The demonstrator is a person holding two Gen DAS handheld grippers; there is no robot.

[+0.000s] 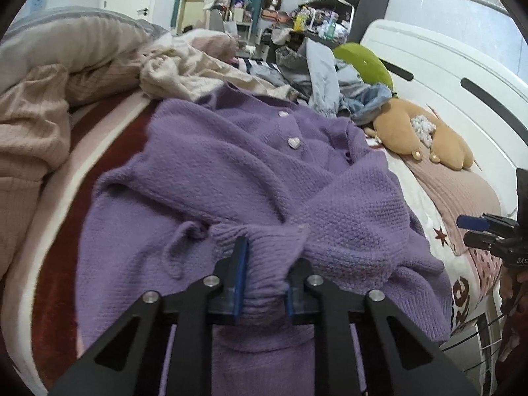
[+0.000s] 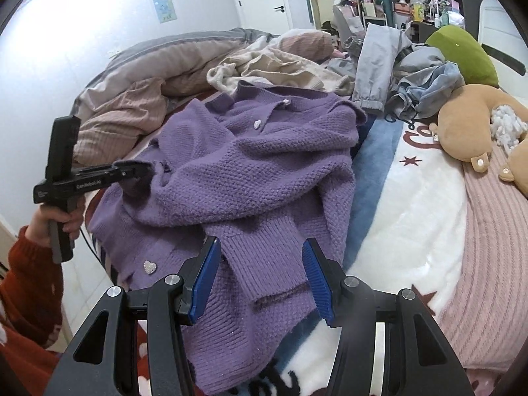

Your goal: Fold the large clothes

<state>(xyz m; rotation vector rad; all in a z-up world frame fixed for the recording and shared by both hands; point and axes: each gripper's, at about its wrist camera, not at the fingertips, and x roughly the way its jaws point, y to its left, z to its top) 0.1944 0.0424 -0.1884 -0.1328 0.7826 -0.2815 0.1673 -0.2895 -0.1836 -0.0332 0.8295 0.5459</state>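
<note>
Purple ribbed cuff of the knitted cardigan [image 1: 264, 241] is pinched between the blue pads of the left gripper [image 1: 264, 264], whose jaws have closed on it. The right gripper [image 2: 260, 274] stands agape over a purple sleeve, pads clear of the knit. Beyond, the cardigan lies rumpled across the patterned bed blanket [image 2: 412, 217], near a tan plush toy [image 2: 462, 128] and heaped grey clothes [image 2: 412, 79].

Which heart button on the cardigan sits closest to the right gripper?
The heart button on the hem, left of the right gripper. The other two sit up by the collar of the purple cardigan.
</note>
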